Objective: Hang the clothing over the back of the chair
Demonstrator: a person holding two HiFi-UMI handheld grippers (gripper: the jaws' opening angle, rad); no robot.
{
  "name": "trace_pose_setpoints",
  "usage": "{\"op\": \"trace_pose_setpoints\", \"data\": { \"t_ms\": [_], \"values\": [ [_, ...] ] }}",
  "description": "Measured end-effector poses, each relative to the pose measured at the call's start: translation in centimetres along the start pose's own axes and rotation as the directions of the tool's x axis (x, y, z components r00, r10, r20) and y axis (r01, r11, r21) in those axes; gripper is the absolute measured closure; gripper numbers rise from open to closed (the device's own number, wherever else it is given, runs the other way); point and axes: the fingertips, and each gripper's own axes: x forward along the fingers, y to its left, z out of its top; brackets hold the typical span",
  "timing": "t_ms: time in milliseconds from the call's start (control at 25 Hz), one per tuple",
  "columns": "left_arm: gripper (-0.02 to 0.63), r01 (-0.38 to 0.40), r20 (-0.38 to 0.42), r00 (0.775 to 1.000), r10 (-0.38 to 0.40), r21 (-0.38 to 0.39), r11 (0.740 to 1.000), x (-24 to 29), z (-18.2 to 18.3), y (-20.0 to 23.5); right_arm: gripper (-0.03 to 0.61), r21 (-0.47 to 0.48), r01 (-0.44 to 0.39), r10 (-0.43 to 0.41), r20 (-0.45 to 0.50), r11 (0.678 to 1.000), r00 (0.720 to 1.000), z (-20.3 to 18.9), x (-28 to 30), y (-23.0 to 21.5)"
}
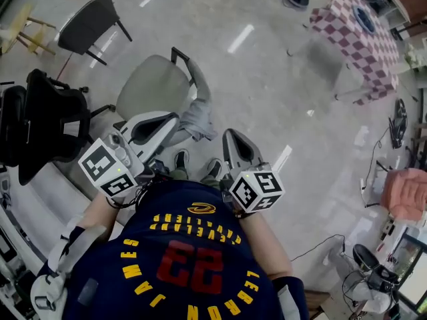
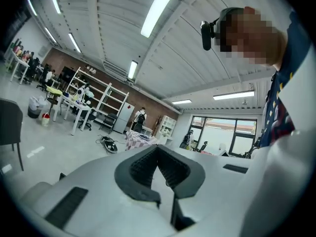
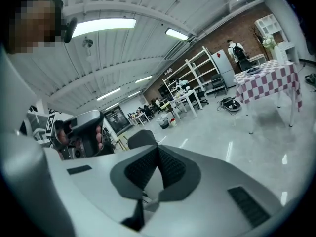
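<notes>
A grey piece of clothing hangs draped over the back of a chair with a beige seat on the floor ahead of me. My left gripper is raised near the chair's front edge, and its dark pads meet with nothing between them. The right gripper sits just right of the garment's lower end, apart from it, its jaws together and empty. In the right gripper view a hand holds the left gripper at the left.
A black office chair stands close at my left and another black chair further back. A checkered table is at the far right. Cables and a pink cushion lie at the right edge.
</notes>
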Motion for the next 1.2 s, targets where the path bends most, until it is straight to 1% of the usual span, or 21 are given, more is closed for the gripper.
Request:
{"op": "trace_pose_setpoints", "data": {
  "t_ms": [120, 280, 400, 640, 840, 1200],
  "values": [
    [0.611, -0.034, 0.016, 0.999, 0.034, 0.004, 0.999, -0.2, 1.2, 0.3, 0.569, -0.045, -0.047, 0.046, -0.007, 0.998, 0.999, 1.0, 0.6, 1.2],
    [0.611, -0.094, 0.044, 0.995, 0.095, -0.014, 0.995, -1.1, 2.5, 1.3, 0.569, -0.101, -0.08, 0.082, 0.009, 0.992, 0.997, 2.7, 1.4, 2.6],
    [0.611, -0.128, 0.064, 0.99, 0.128, -0.012, 0.992, -1.8, 3.2, 2.5, 0.569, -0.128, -0.097, 0.101, 0.02, 0.987, 0.995, 3.4, 2.1, 3.2],
    [0.611, -0.181, 0.069, 0.981, 0.183, -0.033, 0.983, -3.1, 3.1, 4.1, 0.57, -0.142, -0.104, 0.106, 0.003, 0.984, 0.994, 2.9, 2.7, 3.4],
    [0.611, -0.21, 0.068, 0.975, 0.213, -0.048, 0.977, -4.4, 2.7, 5.1, 0.569, -0.14, -0.095, 0.095, -0.008, 0.986, 0.995, 2.1, 2.5, 3.6],
    [0.611, -0.223, 0.064, 0.972, 0.226, -0.052, 0.974, -4.3, 2.3, 5.5, 0.569, -0.137, -0.071, 0.071, -0.006, 0.988, 0.997, 1.7, 1.4, 2.9]
  ]
}}
